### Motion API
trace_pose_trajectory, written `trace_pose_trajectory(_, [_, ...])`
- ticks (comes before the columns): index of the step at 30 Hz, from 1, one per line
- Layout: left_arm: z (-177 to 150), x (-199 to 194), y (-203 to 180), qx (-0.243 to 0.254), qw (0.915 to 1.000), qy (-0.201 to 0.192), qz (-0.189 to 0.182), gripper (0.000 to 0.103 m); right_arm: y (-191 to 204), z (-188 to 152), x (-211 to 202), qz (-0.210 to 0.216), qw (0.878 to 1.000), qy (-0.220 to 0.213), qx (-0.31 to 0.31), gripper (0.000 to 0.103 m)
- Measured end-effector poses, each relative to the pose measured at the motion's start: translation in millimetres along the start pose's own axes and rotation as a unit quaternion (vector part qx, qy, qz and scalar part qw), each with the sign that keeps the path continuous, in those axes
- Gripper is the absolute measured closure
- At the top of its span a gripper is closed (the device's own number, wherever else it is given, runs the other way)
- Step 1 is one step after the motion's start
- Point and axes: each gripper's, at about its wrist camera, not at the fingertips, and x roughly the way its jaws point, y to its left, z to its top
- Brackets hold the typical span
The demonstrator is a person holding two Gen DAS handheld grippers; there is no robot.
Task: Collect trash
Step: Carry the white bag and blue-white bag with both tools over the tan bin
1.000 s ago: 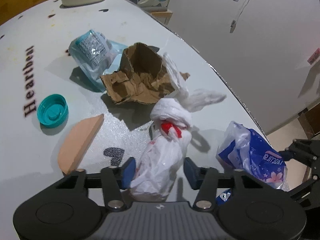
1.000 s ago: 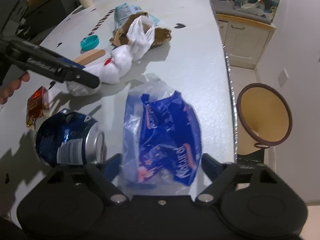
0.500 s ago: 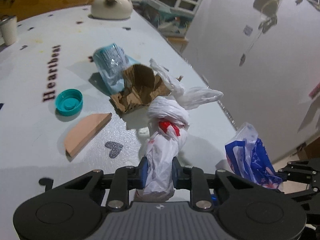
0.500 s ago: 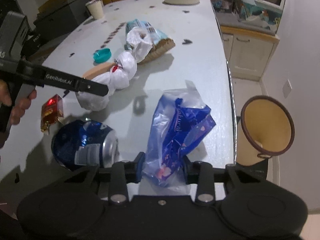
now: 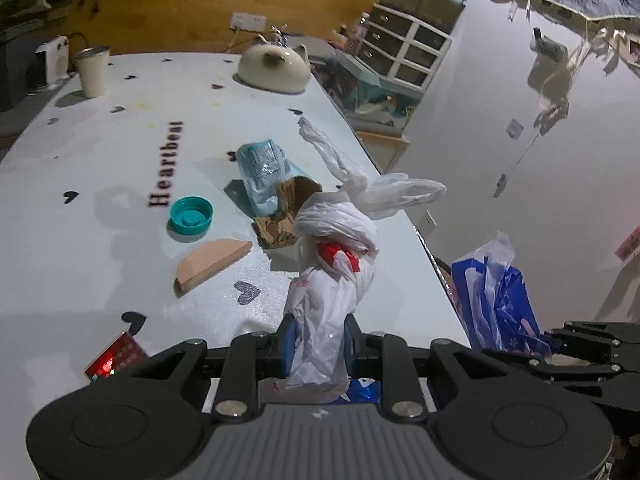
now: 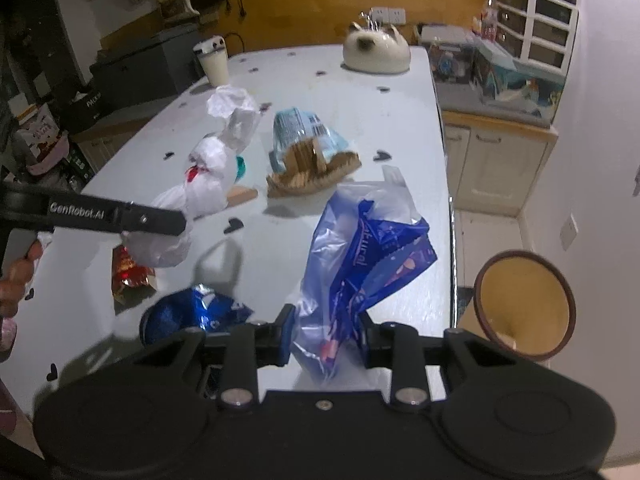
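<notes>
Bare bench (image 6: 384,132) runs along the right edge, open beside the torn cardboard (image 6: 312,172) and pale blue packet (image 6: 304,130). The left is crowded: crushed blue can (image 6: 192,314), red wrapper (image 6: 130,268), teal cap (image 5: 191,215), wooden wedge (image 5: 210,264). A bin (image 6: 524,304) stands just off the edge.

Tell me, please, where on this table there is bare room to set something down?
Free: the wide stretch of table between the cat-shaped pot and the pale blue packet, and the near left side beyond the "Heartbeat" lettering. Crowded: the middle, where teal lid, wooden piece, torn cardboard and blue can lie close together.
</notes>
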Motion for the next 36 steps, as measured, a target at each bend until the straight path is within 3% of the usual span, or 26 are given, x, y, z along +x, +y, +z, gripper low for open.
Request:
trace_pose_trajectory(10, [-8.3,-33.9,-27.5,-0.004,0.9986,-0.031,0.041,0.078,-3.7,10.3,-28.5,0.005,0.999,-0.044,-0.008,0.072])
trace_pose_trajectory(19, [-6.2,-34.6,-71.8,0.006,0.9960,-0.044,0.077,0.078,-28.9,16.1,-55.3,-0.002,0.997,-0.071,-0.007,0.072])
trace_pose_trajectory(26, [5.3,-13.7,-116.4,-0.005,0.9924,-0.040,0.116,0.078,-76.8,24.3,-63.8,0.016,0.996,-0.083,-0.011,0.072])
trace_pose_trajectory(36, [27.1,37.0,-187.0,-0.031,0.9898,-0.034,0.135,0.078,-166.9,40.5,-53.3,0.046,0.996,-0.067,-0.023,0.072])
